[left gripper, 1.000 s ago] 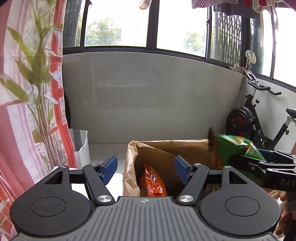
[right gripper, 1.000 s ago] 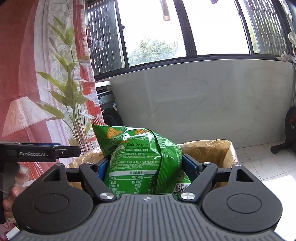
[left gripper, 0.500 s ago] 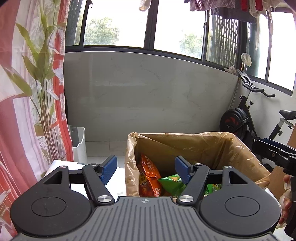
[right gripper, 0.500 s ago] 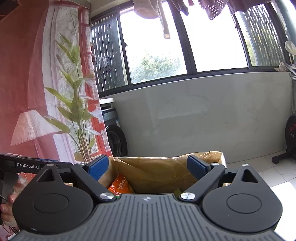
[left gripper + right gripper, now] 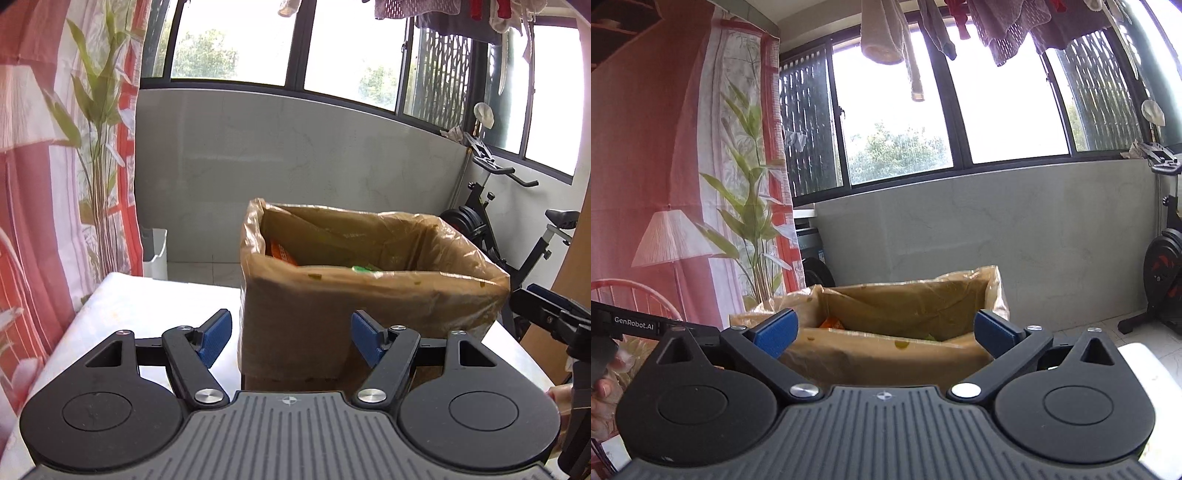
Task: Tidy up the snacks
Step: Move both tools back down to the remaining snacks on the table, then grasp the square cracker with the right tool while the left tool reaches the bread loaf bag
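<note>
Left gripper (image 5: 291, 336): jaws spread wide and holding nothing; the blue pads sit either side of the near lower wall of the box, apart from it.
Right gripper (image 5: 884, 332): jaws also spread wide and holding nothing; the box's near rim shows in the gap between the blue pads, a little farther off.
Cardboard box (image 5: 332, 306): stands upright on the counter straight ahead of both grippers, lined with a clear plastic bag folded over its rim.
Orange snack packet (image 5: 282, 253): inside the box at its left side, only its top edge showing above the near wall; beyond the jaws of both grippers, touching neither.
Green snack packet (image 5: 365, 268): inside the box near the middle, only a sliver visible, just right of the orange one.
Counter (image 5: 147, 306): pale surface under the box, stretching left and near.
Each gripper in the other's view: the right one enters the left camera's right edge; the left one enters the right camera's left edge.
Exercise bike (image 5: 509, 221): on the floor, far right behind the box.
Curtain (image 5: 44, 184): red and white with a leafy print, far left.
</note>
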A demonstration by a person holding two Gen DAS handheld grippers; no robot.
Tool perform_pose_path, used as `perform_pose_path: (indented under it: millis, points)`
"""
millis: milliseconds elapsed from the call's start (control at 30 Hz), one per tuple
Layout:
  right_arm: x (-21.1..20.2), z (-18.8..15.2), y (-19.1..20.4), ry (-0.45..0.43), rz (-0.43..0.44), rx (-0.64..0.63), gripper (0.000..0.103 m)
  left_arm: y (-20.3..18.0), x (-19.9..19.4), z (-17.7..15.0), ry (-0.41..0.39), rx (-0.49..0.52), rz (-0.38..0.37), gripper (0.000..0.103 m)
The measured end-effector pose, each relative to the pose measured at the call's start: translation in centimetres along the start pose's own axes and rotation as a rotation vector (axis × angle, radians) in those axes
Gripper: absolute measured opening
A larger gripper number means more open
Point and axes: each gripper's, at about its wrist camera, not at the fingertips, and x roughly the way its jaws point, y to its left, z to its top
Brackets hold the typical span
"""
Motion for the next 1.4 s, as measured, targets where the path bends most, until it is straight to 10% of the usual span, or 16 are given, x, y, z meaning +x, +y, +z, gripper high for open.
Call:
perform_pose_path:
  millis: [467, 633, 1067, 1400]
  points:
    - [-0.4, -9.3, -1.3, 0.434, -0.088, 0.012, 0.097, -0.7, 1.9, -6.6, 0.174, -0.064, -0.012, 0.073]
    - [-1.1, -11.6, 0.9, 0.536, -0.033, -0.161, 0.088, -1.0, 2.4, -7.8, 0.221, -0.090, -0.010, 0.073]
    - [0.1, -13.2, 1.2, 0.654, -0.001, -0.169, 0.050, -1.1, 2.8, -8.4, 0.259, -0.109, 0.007, 0.073]
    - [1.3, -12.9, -0.8, 0.615, -0.047, -0.070, 0.049, -1.0, 5.1, -8.0, 0.319, -0.006, 0.001, 0.074]
